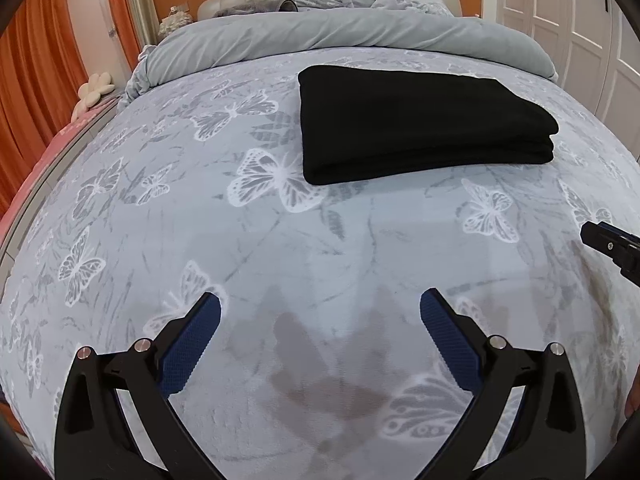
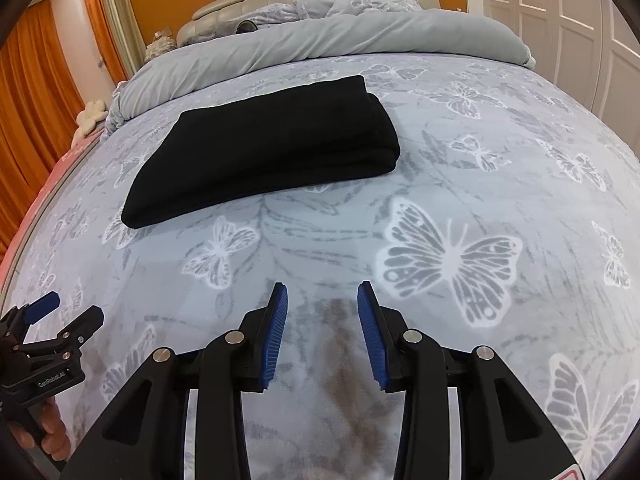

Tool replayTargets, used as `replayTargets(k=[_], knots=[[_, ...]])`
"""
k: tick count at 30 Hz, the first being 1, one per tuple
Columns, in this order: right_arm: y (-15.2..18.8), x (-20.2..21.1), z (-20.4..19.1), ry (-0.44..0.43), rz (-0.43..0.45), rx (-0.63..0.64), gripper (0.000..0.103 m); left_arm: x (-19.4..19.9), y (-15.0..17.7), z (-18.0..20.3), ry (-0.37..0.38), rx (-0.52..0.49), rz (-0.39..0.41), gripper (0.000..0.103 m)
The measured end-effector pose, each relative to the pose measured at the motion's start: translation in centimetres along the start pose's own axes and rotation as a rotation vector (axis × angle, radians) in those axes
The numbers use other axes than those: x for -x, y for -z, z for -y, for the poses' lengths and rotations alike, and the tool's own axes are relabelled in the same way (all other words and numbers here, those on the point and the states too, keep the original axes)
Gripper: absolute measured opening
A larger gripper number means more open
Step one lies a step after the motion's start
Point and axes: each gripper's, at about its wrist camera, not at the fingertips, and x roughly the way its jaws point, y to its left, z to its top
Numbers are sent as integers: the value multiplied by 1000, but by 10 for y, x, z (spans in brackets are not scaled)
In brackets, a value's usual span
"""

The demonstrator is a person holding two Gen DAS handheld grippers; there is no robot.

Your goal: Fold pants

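Left wrist view: far left hang orange curtains (image 1: pixel 36 52); the bed cover (image 1: pixel 180 216), pale blue with white butterflies, fills the frame. The left gripper (image 1: pixel 320 312) is held low over the near part of the cover, jaws spread wide, nothing between them. The pants (image 1: pixel 420 124), black, lie farther in and right of centre as a compact stacked rectangle with layered edges showing on the near and right sides. At the right edge, a tip of the right gripper (image 1: pixel 608 240) shows.

Right wrist view: the left gripper (image 2: pixel 60 312) shows at the near left, spread. The pants (image 2: pixel 264 144) lie far and left of centre, well apart from both tools. The right gripper (image 2: pixel 322 300) is parted and empty above the cover. A rolled grey duvet (image 2: pixel 320 40) lies beyond.

Assessment: folding appears complete or nearly so. If a last tidy is wanted, approach low from the near edge, pinch all layers together and press flat without dragging, so the stack does not shear.
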Motion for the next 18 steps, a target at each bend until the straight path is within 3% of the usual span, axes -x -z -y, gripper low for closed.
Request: replayTargets(k=[18], knots=[[-4,13,4,-10,44,-17,37,12,-6,2,-22,-3,55,98]])
